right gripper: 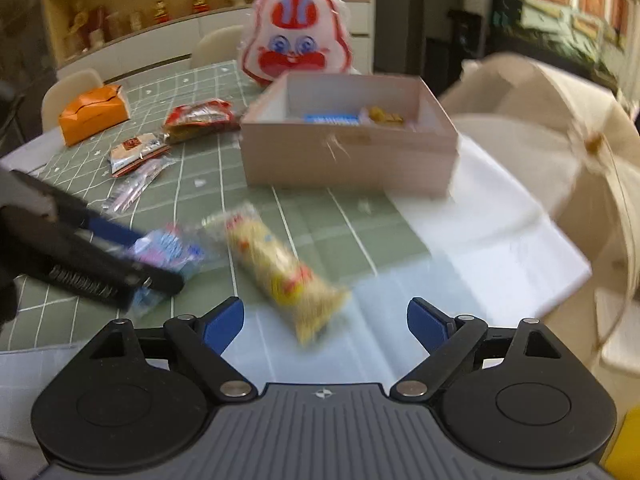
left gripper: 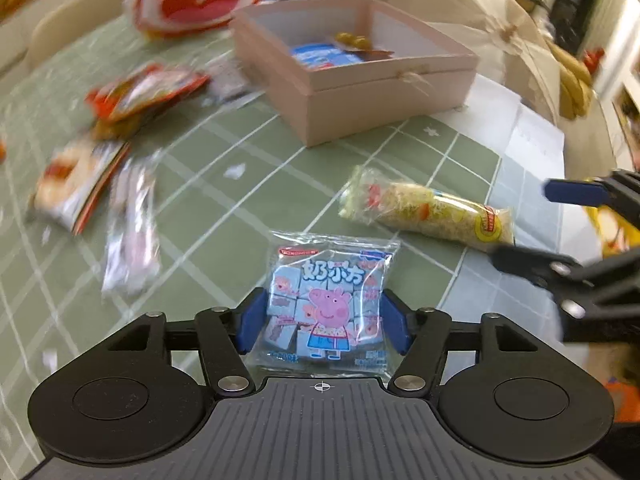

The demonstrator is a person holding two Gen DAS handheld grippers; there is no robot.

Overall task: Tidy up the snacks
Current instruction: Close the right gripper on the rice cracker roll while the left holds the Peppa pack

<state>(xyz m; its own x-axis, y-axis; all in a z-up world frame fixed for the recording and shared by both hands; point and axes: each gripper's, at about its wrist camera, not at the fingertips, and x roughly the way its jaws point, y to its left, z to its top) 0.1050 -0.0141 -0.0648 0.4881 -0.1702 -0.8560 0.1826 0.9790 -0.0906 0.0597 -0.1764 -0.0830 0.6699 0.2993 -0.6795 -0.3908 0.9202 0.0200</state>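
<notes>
Pig-print packet (left gripper: 326,304) — between blue pads (left gripper: 251,322)

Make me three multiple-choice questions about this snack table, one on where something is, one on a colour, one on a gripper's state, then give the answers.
1. Where does the blue pig-print packet lie?
A. in the box
B. between the left gripper's fingers
C. on the chair

2. What colour is the tissue pack at the table's far corner?
A. orange
B. purple
C. black

3. How does the right gripper stand?
A. shut on the rice-crisp roll
B. shut and empty
C. open, gripping nothing

Answers: 1 B, the blue pads flank the packet. 2 A, it shows plainly orange in the right wrist view. 3 C, its pads stand wide apart and the rice-crisp roll lies ahead on the table, ungripped.
</notes>
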